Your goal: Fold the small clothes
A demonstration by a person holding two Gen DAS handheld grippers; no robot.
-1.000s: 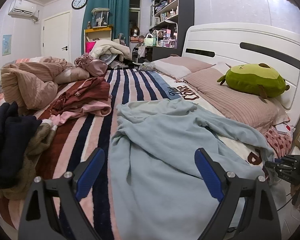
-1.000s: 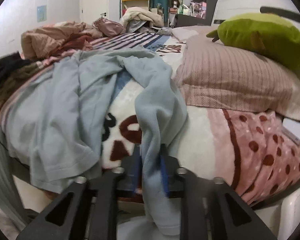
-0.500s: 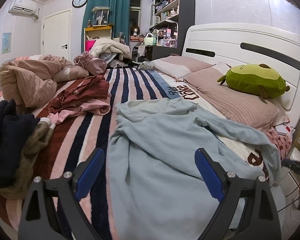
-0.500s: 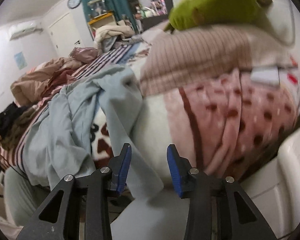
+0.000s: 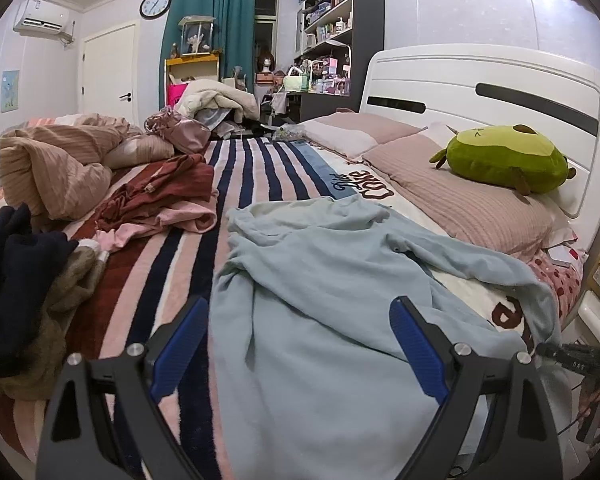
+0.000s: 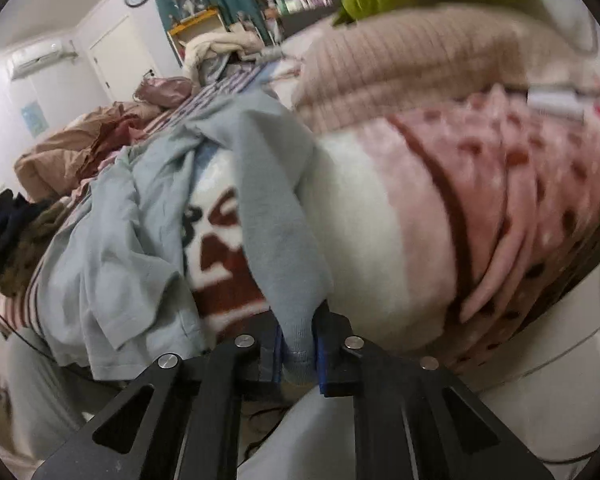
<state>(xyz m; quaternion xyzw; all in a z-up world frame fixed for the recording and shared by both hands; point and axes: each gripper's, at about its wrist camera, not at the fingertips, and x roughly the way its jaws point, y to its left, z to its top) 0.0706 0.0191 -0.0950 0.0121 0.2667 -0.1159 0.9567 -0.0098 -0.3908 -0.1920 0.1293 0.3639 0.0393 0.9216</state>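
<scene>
A light blue long-sleeved top (image 5: 316, 304) lies spread on the bed, its hem toward me and one sleeve (image 6: 276, 208) hanging over the bed's right edge. My left gripper (image 5: 300, 344) is open and empty, hovering over the hem of the top. My right gripper (image 6: 298, 356) is shut on the cuff end of that hanging sleeve, low beside the bed; it shows at the right edge of the left wrist view (image 5: 592, 364).
A striped blanket (image 5: 244, 168) covers the bed. Piles of red and pink clothes (image 5: 160, 200), dark clothes (image 5: 16, 280) and a beige duvet (image 5: 52, 164) lie on the left. Pillows (image 5: 464, 204) and a green plush (image 5: 504, 160) sit by the white headboard (image 5: 480, 92).
My right gripper opened half a second ago and has now shut again on the sleeve's cuff end. The left gripper has barely moved and stays open.
</scene>
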